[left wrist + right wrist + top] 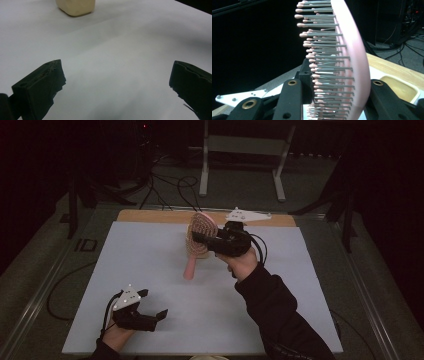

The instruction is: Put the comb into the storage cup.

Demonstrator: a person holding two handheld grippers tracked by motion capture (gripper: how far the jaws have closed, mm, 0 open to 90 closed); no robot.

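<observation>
Your right gripper (200, 238) is clamped across the head of the pink plastic paddle hairbrush (199, 240), handle hanging toward you above the table, while your left gripper (152, 304) gapes empty, well apart.

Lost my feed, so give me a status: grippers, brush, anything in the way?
Right hand-held gripper shut on pink brush, lifted off table. Left hand-held gripper open, empty, low near front edge. Nothing blocking.
</observation>
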